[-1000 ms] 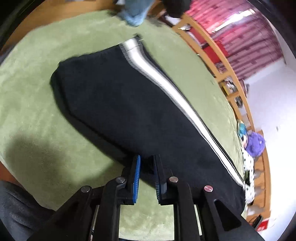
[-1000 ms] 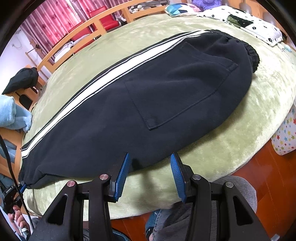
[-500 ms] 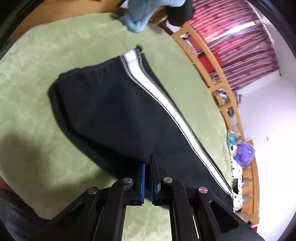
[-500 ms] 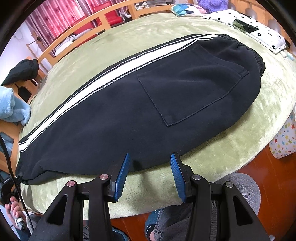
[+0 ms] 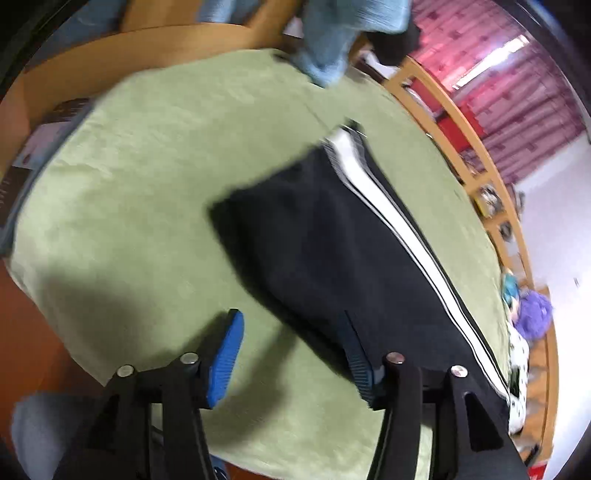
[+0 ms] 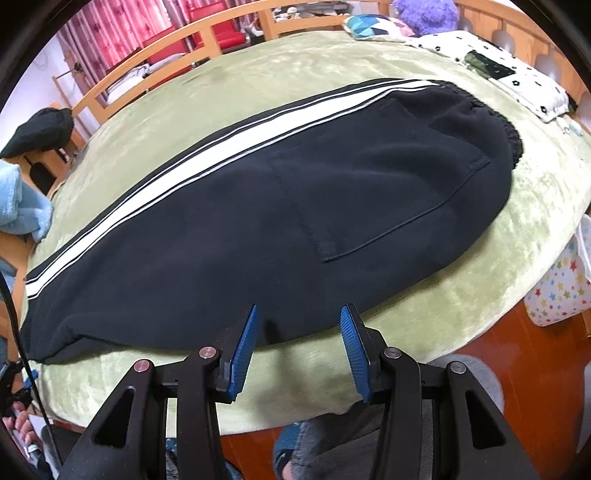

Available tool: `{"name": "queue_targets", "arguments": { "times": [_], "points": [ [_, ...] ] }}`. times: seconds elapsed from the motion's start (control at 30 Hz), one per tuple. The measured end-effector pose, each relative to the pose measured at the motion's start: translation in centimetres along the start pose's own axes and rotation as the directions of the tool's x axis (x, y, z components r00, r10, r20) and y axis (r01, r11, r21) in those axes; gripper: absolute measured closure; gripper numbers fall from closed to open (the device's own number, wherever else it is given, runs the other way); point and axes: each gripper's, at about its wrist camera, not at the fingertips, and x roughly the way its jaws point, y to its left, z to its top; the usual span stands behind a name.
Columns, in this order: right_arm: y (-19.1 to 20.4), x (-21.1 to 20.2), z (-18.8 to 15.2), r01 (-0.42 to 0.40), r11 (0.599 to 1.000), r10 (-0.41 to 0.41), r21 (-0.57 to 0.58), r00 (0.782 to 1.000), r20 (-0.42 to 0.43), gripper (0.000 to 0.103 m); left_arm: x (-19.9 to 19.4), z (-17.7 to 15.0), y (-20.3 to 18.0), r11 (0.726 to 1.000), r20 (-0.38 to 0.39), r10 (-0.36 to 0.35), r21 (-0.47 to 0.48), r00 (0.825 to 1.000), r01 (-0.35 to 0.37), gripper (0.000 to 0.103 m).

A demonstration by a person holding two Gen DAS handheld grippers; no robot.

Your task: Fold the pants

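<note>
Black pants (image 6: 229,251) with a white side stripe (image 6: 207,166) lie folded lengthwise on the green blanket (image 6: 480,295). The waistband (image 6: 513,144) is at the right and the hem (image 6: 33,291) at the left. My right gripper (image 6: 299,308) stands open over the pants' near edge, its pads clear of the cloth. In the left wrist view the pants (image 5: 332,258) run up to the right. My left gripper (image 5: 291,314) is opening. The pants' near edge lies by its right finger (image 5: 356,354), and neither pad presses on it.
A wooden bed rail (image 6: 207,40) runs round the far side. A light blue cloth (image 5: 332,44) and a black bundle (image 6: 37,129) sit past the hem end. A dotted pillow (image 6: 517,77) and purple plush (image 6: 424,14) lie beyond the waistband. A person's grey-clad knee (image 6: 461,376) and red-brown floor (image 6: 535,362) are near.
The left gripper, shut at the pants' near edge half a second ago, has opened wide and slid towards the hem end. The right gripper stays open in the same place.
</note>
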Motion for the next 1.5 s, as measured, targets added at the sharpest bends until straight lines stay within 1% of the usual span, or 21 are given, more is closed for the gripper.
{"name": "queue_targets", "arguments": {
  "times": [0.13,0.2,0.27,0.37,0.43,0.57,0.7,0.73,0.8,0.87,0.97,1.0,1.03,1.1,1.13,1.17,1.27,1.33,1.37,1.43,1.5],
  "points": [
    [-2.8,-0.5,0.9,0.016,0.997,-0.018,0.074,0.999,0.028,0.057,2.0,2.3,1.5,0.997,0.017,0.010,-0.077,1.000,-0.008,0.048],
    [-4.5,-1.0,1.3,0.035,0.993,-0.042,0.112,0.997,0.059,0.052,3.1,2.9,1.0,0.997,0.026,0.047,-0.061,0.999,-0.045,0.048],
    [-6.0,-1.3,1.6,0.054,0.989,-0.066,0.141,0.995,0.081,0.041,4.0,3.4,-0.1,0.995,0.061,0.090,-0.038,0.994,-0.088,0.049],
    [-8.6,-1.2,2.4,0.070,0.978,-0.090,0.197,0.991,0.096,0.040,4.4,3.9,0.0,0.990,0.074,0.139,-0.034,0.988,-0.137,0.054],
    [-10.7,-0.8,3.2,0.054,0.969,-0.084,0.241,0.989,0.118,0.040,4.6,4.5,-0.3,0.986,0.072,0.159,-0.061,0.985,-0.155,0.062],
    [-14.3,0.6,5.5,0.023,0.948,-0.077,0.317,0.985,0.158,0.040,4.4,4.4,-0.1,0.982,0.071,0.176,-0.087,0.982,-0.170,0.072],
    [-17.3,2.6,8.4,-0.050,0.931,-0.022,0.362,0.981,0.191,0.040,4.1,3.4,-0.7,0.974,0.081,0.219,-0.074,0.972,-0.213,0.074],
    [-17.7,3.2,9.0,-0.069,0.928,-0.005,0.365,0.980,0.200,0.037,4.1,3.3,-0.8,0.974,0.082,0.220,-0.074,0.972,-0.214,0.074],
    [-18.6,4.6,10.3,-0.111,0.918,0.035,0.381,0.979,0.202,0.031,4.1,3.2,-0.8,0.973,0.083,0.222,-0.089,0.972,-0.214,0.066],
    [-19.6,6.5,11.2,-0.191,0.886,0.116,0.423,0.974,0.196,0.031,4.6,3.2,-0.9,0.976,0.087,0.204,-0.091,0.975,-0.196,0.052],
    [-19.8,8.8,12.2,-0.244,0.856,0.179,0.455,0.967,0.181,0.031,5.1,3.0,-1.5,0.969,0.111,0.238,-0.099,0.965,-0.228,0.049],
    [-19.5,9.0,12.5,-0.235,0.859,0.166,0.455,0.968,0.187,0.032,5.2,3.0,-1.8,0.965,0.122,0.252,-0.099,0.960,-0.241,0.049],
    [-19.3,9.0,12.8,-0.227,0.865,0.154,0.448,0.969,0.193,0.040,5.4,3.0,-2.2,0.962,0.135,0.268,-0.096,0.954,-0.256,0.052],
    [-19.0,8.5,13.3,-0.225,0.880,0.142,0.418,0.965,0.221,0.059,5.5,3.1,-2.4,0.960,0.149,0.273,-0.099,0.950,-0.261,0.070],
    [-19.0,8.2,13.6,-0.237,0.881,0.148,0.409,0.960,0.238,0.075,5.5,3.4,-2.5,0.964,0.154,0.262,-0.092,0.953,-0.250,0.085],
    [-19.1,7.8,14.1,-0.258,0.879,0.166,0.400,0.954,0.251,0.080,5.1,3.7,-2.7,0.970,0.166,0.240,-0.082,0.957,-0.229,0.093],
    [-19.8,5.8,16.1,-0.323,0.871,0.222,0.370,0.931,0.291,0.085,2.5,4.5,-4.4,0.985,0.233,0.169,-0.022,0.958,-0.168,0.093],
    [-20.0,4.1,17.3,-0.352,0.878,0.245,0.325,0.913,0.327,0.085,1.0,4.7,-5.4,0.996,0.250,0.076,0.015,0.965,-0.083,0.093],
    [-20.1,3.6,17.7,-0.346,0.885,0.235,0.312,0.910,0.343,0.085,0.8,4.6,-5.6,0.997,0.248,0.066,0.022,0.967,-0.074,0.093],
    [-19.8,3.9,18.4,-0.265,0.931,0.183,0.253,0.935,0.304,0.083,1.6,3.9,-5.7,0.990,0.240,0.115,0.053,0.964,-0.131,0.092],
    [-20.5,5.9,17.8,-0.221,0.938,0.165,0.267,0.963,0.214,0.072,3.9,3.3,-4.1,0.979,0.170,0.199,0.014,0.965,-0.205,0.090]
  ]
}}
